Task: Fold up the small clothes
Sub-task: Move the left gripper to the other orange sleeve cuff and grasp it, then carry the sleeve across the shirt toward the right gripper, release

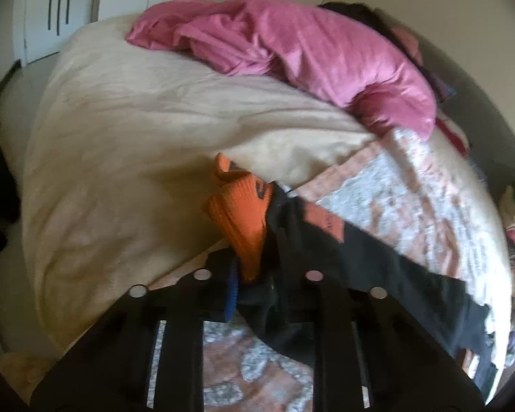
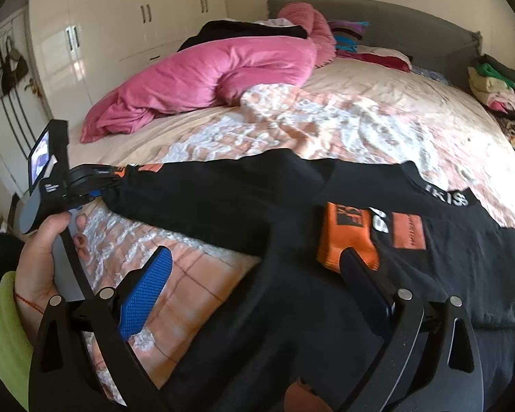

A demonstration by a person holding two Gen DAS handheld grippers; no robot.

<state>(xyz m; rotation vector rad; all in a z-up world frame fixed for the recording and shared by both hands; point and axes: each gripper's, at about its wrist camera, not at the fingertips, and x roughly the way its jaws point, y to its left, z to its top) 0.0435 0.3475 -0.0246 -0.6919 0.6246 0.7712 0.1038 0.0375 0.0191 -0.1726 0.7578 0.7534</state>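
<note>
1. Left tongs, left of frame, clenched on the shirt cuff; shirt lies across the bed.
2. Right tongs released, straddling the sleeve.
3. Risk: thin cuff grip may slip when pulled.

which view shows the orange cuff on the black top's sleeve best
The left wrist view: the orange cuff sits close up in the middle, pinched in the left gripper. The right wrist view shows only a small orange sliver of it at the left gripper's tip, far off at the end of the black top.
</note>
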